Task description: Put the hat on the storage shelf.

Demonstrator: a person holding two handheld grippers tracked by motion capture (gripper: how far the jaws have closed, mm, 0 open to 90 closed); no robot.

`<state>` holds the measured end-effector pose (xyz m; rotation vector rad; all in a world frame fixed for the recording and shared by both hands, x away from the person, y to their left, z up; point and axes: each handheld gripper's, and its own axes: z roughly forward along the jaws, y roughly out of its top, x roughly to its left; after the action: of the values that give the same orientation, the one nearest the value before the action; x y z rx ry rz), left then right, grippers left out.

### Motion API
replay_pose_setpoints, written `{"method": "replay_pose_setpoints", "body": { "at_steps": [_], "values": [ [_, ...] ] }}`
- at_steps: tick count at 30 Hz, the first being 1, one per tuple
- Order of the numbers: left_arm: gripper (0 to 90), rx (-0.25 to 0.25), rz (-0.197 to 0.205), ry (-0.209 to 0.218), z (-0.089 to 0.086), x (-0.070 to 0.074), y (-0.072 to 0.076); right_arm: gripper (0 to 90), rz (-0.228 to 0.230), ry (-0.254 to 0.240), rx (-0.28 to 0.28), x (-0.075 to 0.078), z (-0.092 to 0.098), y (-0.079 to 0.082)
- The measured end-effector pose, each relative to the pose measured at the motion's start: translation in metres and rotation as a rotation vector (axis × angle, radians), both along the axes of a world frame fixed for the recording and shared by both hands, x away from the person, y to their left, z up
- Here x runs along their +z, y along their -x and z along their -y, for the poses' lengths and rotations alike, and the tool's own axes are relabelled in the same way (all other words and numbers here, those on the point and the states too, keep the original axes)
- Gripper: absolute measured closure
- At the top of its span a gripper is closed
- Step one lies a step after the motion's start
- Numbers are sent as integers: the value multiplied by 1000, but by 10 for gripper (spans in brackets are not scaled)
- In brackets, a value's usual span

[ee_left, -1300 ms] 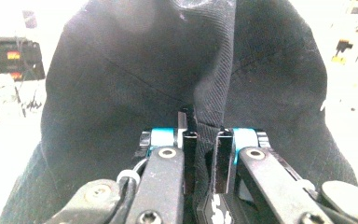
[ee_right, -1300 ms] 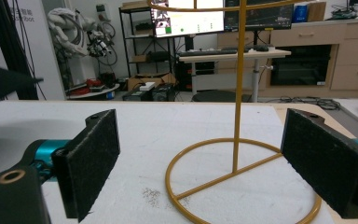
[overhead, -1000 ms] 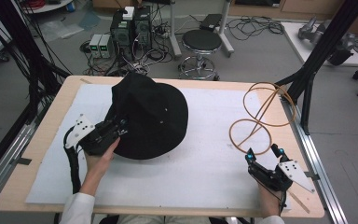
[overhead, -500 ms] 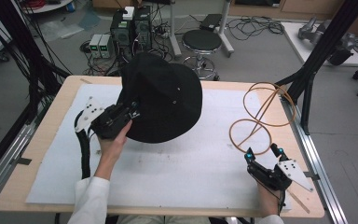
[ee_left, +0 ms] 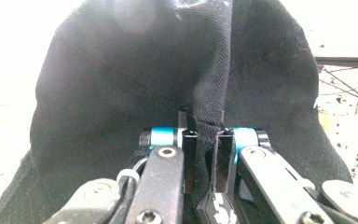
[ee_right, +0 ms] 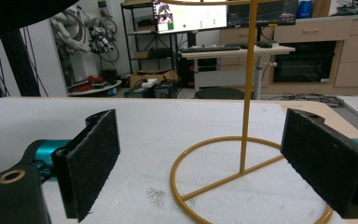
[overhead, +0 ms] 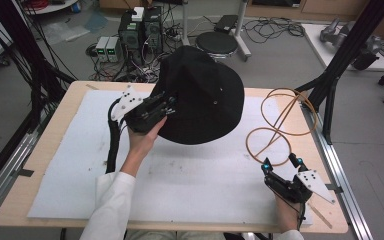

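A black bucket hat [overhead: 205, 95] hangs in the air over the far middle of the table, tilted with its brim toward me. My left gripper [overhead: 167, 102] is shut on the hat's brim at its left side. In the left gripper view the jaws [ee_left: 204, 135] pinch a fold of the hat [ee_left: 121, 93]. A yellow wire stand [overhead: 275, 125] with a ring base sits at the right of the table. My right gripper [overhead: 281, 162] rests near the front right corner, open, with nothing between its pads. It faces the stand [ee_right: 247, 93].
A white mat [overhead: 80, 165] covers most of the wooden table. Black frame posts [overhead: 330, 75] rise at the table's sides. Beyond the far edge stand a stool [overhead: 219, 42] and computer boxes [overhead: 140, 30] on the floor with cables.
My left gripper has lifted the hat off the mat and carried it up and to the right, toward the stand. The right gripper has stayed still.
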<state>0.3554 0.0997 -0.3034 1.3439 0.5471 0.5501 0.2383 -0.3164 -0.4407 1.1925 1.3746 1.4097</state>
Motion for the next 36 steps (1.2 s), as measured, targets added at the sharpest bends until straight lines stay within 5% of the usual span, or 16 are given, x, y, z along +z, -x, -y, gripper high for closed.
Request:
{"method": "replay_pose_setpoints", "body": {
  "at_steps": [16,36],
  "values": [
    [862,-138,35,24,89,24,-18,109,1,-14,20,0,-1,-1],
    [862,-267,39,-26,198,42,-28,109,7,-28,28,1,-3,-1]
  ]
}}
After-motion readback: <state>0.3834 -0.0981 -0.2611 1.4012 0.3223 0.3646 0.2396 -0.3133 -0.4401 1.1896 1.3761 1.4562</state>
